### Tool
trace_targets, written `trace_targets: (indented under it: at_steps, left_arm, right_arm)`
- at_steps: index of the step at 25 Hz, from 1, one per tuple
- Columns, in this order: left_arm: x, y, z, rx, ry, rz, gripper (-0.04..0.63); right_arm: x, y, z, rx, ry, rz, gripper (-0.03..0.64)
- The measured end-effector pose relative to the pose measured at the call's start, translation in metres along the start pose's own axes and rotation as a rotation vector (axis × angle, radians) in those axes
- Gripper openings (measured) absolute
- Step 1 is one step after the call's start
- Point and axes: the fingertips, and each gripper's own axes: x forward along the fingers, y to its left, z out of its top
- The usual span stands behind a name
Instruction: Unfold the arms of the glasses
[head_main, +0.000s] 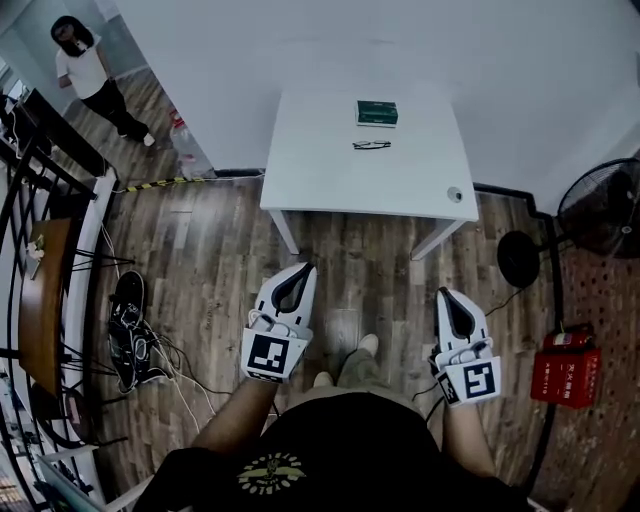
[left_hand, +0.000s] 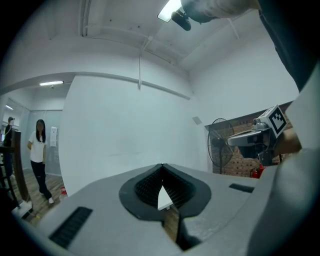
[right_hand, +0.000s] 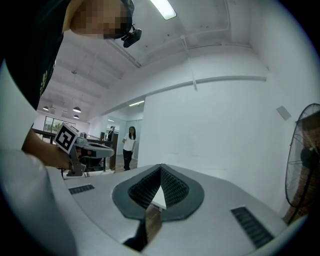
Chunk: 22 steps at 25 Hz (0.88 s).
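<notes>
In the head view a pair of dark-framed glasses (head_main: 371, 145) lies folded on the white table (head_main: 330, 170), just in front of a green box (head_main: 377, 113). Both grippers hang over the wooden floor, well short of the table's near edge. My left gripper (head_main: 307, 268) is shut, tips together, with nothing between them. My right gripper (head_main: 444, 293) is likewise shut and empty. In the left gripper view the gripper's closed jaws (left_hand: 161, 165) point level at the white wall. The right gripper view shows its closed jaws (right_hand: 161, 165) pointing the same way. Neither gripper view shows the glasses.
A small round object (head_main: 455, 194) sits at the table's near right corner. A black standing fan (head_main: 600, 205) and a red box (head_main: 567, 368) are to the right. Shoes and cables (head_main: 130, 330) lie on the floor at left. A person (head_main: 90, 75) stands far left.
</notes>
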Motion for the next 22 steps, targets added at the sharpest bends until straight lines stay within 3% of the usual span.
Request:
trace_targets:
  at_steps: [7,12,18,22]
  left_arm:
    - [0.023,0.009,-0.013,-0.021,0.014,0.039,0.006]
    - [0.043,0.008,-0.011,-0.037,-0.003,0.005,0.006]
    - [0.064,0.019,-0.022,-0.041,0.07,0.052,0.006]
    - [0.085,0.022,-0.012,-0.038,0.051,0.074,0.008]
  right_arm:
    - [0.023,-0.017,-0.017,0.016,0.034,0.014,0.002]
    - [0.042,-0.031,-0.018,0.026,0.034,0.027,0.002]
    - [0.062,-0.049,-0.019,0.038,0.03,0.058,0.002]
    - [0.073,-0.065,-0.016,0.039,0.025,0.082,0.002]
